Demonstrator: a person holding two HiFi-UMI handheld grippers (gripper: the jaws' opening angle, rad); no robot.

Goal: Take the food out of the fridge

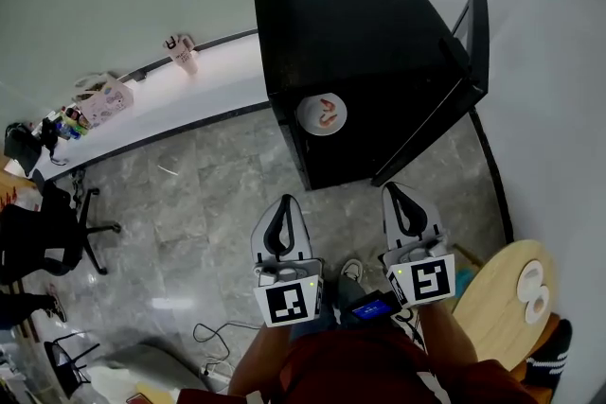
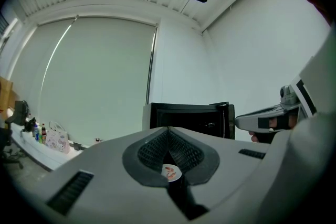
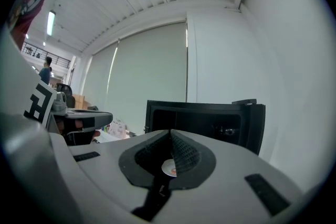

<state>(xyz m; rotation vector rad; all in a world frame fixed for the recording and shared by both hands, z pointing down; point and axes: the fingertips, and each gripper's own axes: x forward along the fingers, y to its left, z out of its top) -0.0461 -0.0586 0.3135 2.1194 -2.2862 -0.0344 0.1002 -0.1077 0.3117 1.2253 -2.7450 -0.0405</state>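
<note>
A black mini fridge [image 1: 350, 43] stands against the wall with its door [image 1: 445, 104] swung open to the right. A white plate of reddish food [image 1: 322, 114] sits at the fridge's open front. My left gripper [image 1: 285, 202] and right gripper [image 1: 398, 190] hang side by side in front of the fridge, short of the plate, both shut and empty. In the left gripper view the plate [image 2: 170, 172] shows through the gap below the closed tips of the left gripper [image 2: 168, 128], with the fridge [image 2: 189, 119] behind. The right gripper view shows the plate [image 3: 169, 168] under the right gripper's tips [image 3: 170, 132].
A round wooden table [image 1: 497, 303] with a white object [image 1: 535, 289] is at my right. A white ledge [image 1: 142, 104] along the left wall carries bags and a cup [image 1: 183, 54]. An office chair [image 1: 57, 237] and floor cables [image 1: 213, 336] lie to the left.
</note>
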